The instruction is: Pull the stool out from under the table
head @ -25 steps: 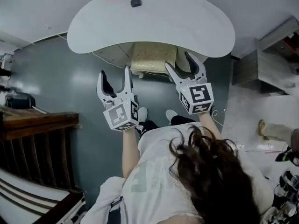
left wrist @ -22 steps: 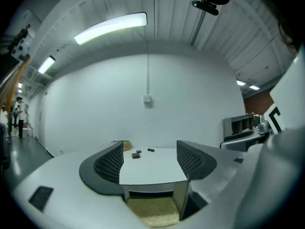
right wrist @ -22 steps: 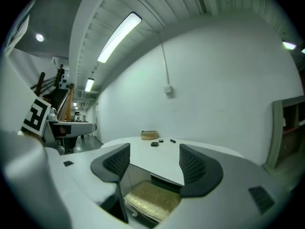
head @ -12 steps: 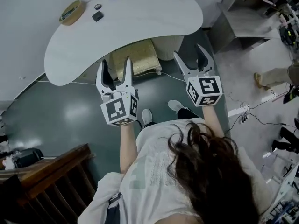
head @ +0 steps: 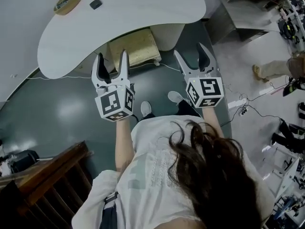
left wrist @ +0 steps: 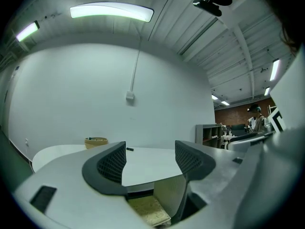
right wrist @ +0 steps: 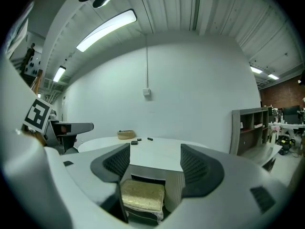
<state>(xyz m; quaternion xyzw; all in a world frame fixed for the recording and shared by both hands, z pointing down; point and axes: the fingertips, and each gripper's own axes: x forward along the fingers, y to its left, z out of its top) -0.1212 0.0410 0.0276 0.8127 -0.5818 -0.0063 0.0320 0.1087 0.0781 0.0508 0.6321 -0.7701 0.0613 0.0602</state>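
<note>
The stool [head: 134,51], with a pale yellow cushioned seat, sits partly tucked under the white curved table [head: 138,14]. In the right gripper view the stool [right wrist: 141,196] shows between the jaws, some way off under the table [right wrist: 157,157]. A corner of the stool [left wrist: 149,210] appears low in the left gripper view. My left gripper [head: 111,66] is open and empty, just short of the stool's near left side. Held open and empty, my right gripper [head: 192,59] hangs to the right of the stool, in front of the table's white pedestal [head: 167,34].
On the tabletop lie a woven basket [head: 66,1] and small dark objects [head: 96,4]. A wooden chair back [head: 52,175] stands at lower left. Grey shelving [head: 240,20] and floor cables [head: 248,109] are to the right. A person's foot [head: 271,69] shows at far right.
The view has swung and moved closer to the table; the stool now lies nearer the left gripper. Both grippers stay open and raised in front of me.
</note>
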